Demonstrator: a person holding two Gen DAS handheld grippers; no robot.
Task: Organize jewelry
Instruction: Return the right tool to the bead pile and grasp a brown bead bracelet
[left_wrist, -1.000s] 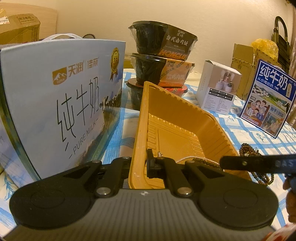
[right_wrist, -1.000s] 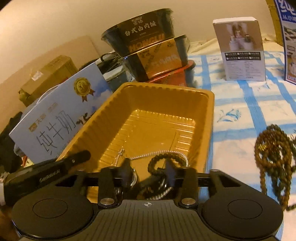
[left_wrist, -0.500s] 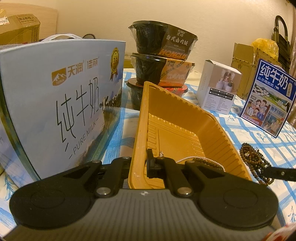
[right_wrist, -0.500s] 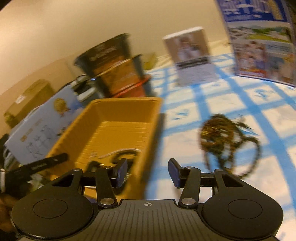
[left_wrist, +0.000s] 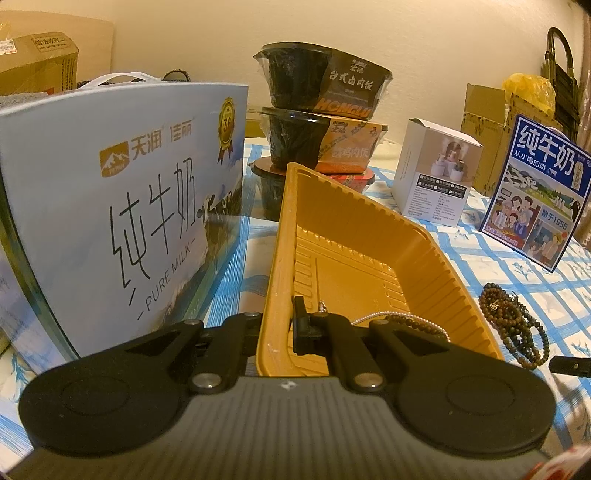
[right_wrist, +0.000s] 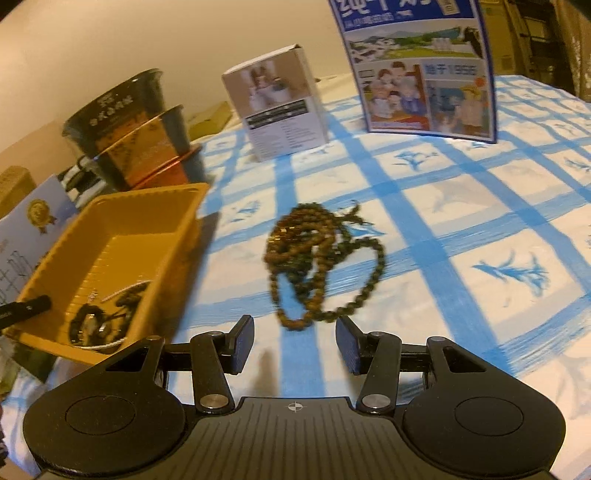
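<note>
My left gripper (left_wrist: 279, 325) is shut on the near left wall of the yellow tray (left_wrist: 369, 236). The tray (right_wrist: 122, 206) holds a silver chain (left_wrist: 373, 316) and a dark bead bracelet (right_wrist: 88, 325). A brown bead necklace (right_wrist: 317, 258) lies in a heap on the blue checked cloth, right of the tray; it also shows in the left wrist view (left_wrist: 513, 321). My right gripper (right_wrist: 295, 343) is open and empty, just in front of the necklace, not touching it.
A pale blue milk carton (left_wrist: 118, 206) stands left of the tray. Stacked black food bowls (left_wrist: 321, 110) stand behind it. A white box (right_wrist: 277, 107) and a blue milk box (right_wrist: 417, 66) stand at the back on the checked cloth (right_wrist: 480, 206).
My right gripper has left the tray, opened, and swung right to face the bead necklace on the cloth. My left gripper has stayed clamped on the tray wall.
</note>
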